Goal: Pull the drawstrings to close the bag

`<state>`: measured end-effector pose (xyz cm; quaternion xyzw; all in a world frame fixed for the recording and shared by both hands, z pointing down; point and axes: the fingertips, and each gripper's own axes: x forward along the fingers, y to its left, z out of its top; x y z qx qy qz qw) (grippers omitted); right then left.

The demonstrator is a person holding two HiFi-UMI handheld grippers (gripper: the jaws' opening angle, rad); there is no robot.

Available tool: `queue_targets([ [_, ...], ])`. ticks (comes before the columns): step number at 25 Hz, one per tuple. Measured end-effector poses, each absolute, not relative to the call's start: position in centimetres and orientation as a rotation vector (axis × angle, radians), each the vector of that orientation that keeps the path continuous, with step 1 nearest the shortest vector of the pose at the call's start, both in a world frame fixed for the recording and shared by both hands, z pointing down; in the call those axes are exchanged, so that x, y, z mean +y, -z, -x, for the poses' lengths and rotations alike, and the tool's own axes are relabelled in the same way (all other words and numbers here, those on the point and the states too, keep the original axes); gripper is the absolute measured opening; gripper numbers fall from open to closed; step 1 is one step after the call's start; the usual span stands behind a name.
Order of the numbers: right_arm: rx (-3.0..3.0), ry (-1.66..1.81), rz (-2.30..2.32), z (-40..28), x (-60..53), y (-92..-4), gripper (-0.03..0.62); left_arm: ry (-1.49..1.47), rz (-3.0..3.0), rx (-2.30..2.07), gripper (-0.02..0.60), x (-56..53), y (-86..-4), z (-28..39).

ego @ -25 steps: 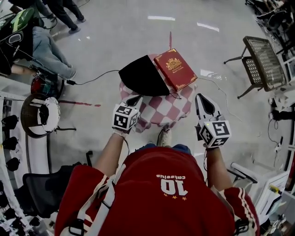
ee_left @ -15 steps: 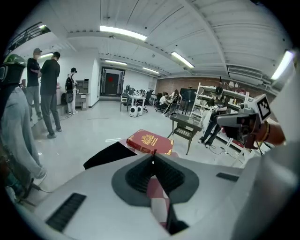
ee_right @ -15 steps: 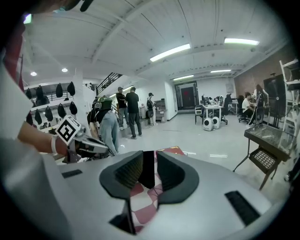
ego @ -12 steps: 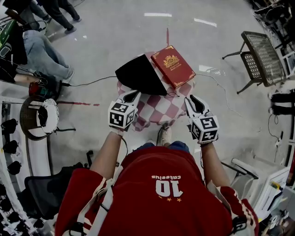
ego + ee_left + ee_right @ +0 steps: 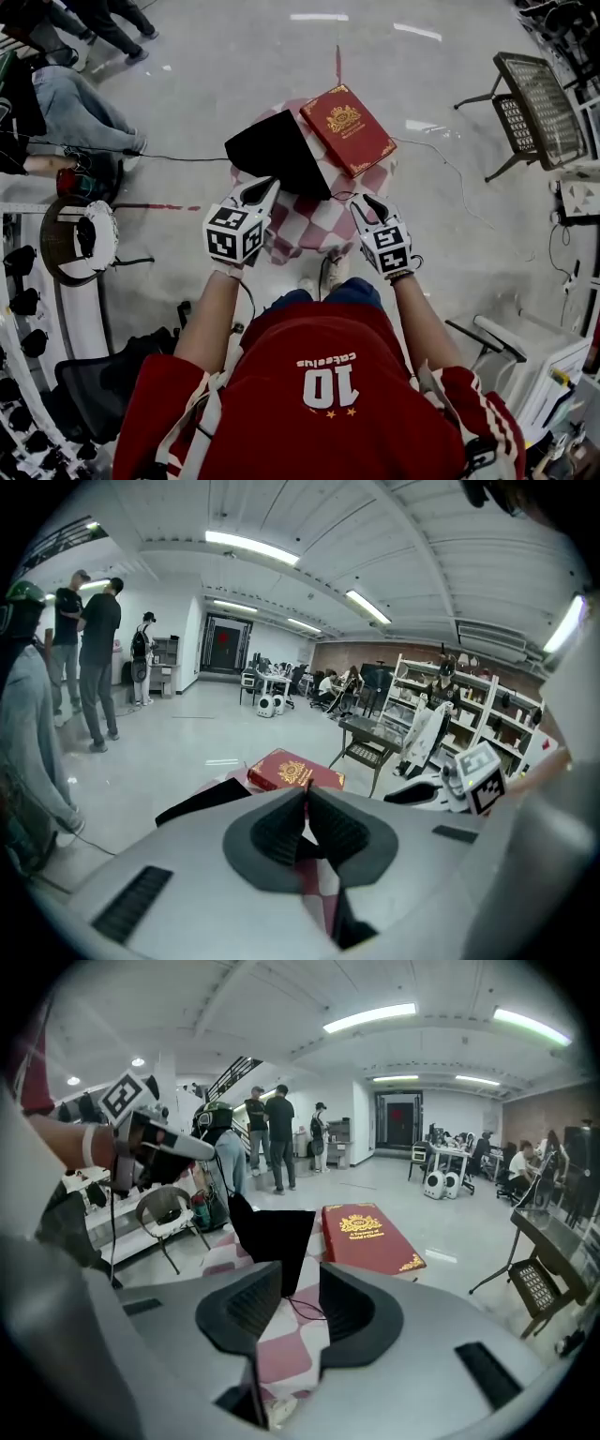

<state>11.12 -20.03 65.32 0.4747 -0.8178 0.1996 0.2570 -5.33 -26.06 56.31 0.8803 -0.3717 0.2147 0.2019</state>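
Right gripper (image 5: 367,204), head view: I have lowered it toward the black bag (image 5: 277,150), left of the red book (image 5: 347,129). Right gripper view: jaws just spread wide, empty, drawstring (image 5: 306,1311) ahead, ready for grasping. Left gripper view: my left gripper (image 5: 306,795), jaws together, empty

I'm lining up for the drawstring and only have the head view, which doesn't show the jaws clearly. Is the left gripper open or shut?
Observer: The left gripper is shut: in its own view the jaws meet with nothing between them.
Operator: And the right one?
Observer: The right gripper has just been opening; its jaws stand apart, gripping nothing.
Operator: Where's the cord from there?
Observer: A thin dark drawstring loops on the checked cloth below the tip of the black bag, seen straight through the jaw gap.
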Motion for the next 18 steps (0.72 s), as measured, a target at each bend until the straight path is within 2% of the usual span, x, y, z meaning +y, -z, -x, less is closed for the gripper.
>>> queue_targets([
  [7,-2.176,-0.622,-1.093,-8.1,-19.1,-72.5,0.120,-0.610,-2.431,-1.040,0.020,-26.3,-56.3,5.3],
  [18,-2.111,-0.532,-0.870,-5.0,-18.0,-79.2,0.132,-0.642,-2.425,-1.053,0.020,-27.0,-56.4,4.9],
])
